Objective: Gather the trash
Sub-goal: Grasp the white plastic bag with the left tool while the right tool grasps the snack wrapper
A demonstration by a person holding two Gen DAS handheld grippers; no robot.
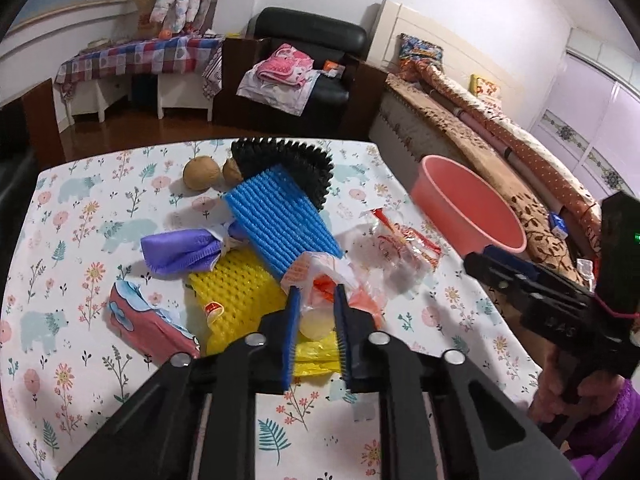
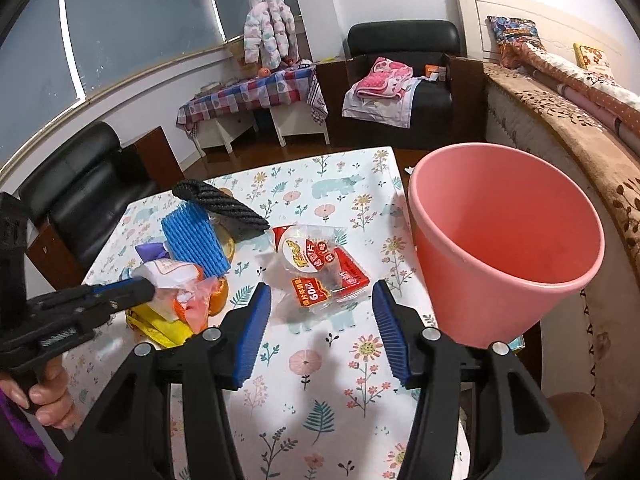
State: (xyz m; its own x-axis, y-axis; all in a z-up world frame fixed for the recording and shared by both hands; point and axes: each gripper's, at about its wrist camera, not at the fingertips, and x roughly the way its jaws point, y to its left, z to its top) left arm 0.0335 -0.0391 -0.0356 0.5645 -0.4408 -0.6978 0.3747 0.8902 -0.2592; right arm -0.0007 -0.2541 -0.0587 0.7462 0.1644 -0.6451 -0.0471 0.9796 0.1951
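My left gripper (image 1: 316, 300) is pinched on an orange-and-white plastic wrapper (image 1: 320, 276) atop the trash pile, though its fingers hide what lies beneath. My right gripper (image 2: 320, 308) stands half open and empty, with a clear red-printed snack bag (image 2: 320, 268) lying just beyond its tips. The pink bin (image 2: 504, 240) stands at the table's (image 2: 308, 364) right edge, with bare tablecloth between.

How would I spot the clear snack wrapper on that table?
Start at the pink bucket on the floral table's edge. Just beside it lies the clear snack wrapper, alone, apart from the colourful pile. Only it is see-through with red printed corners.
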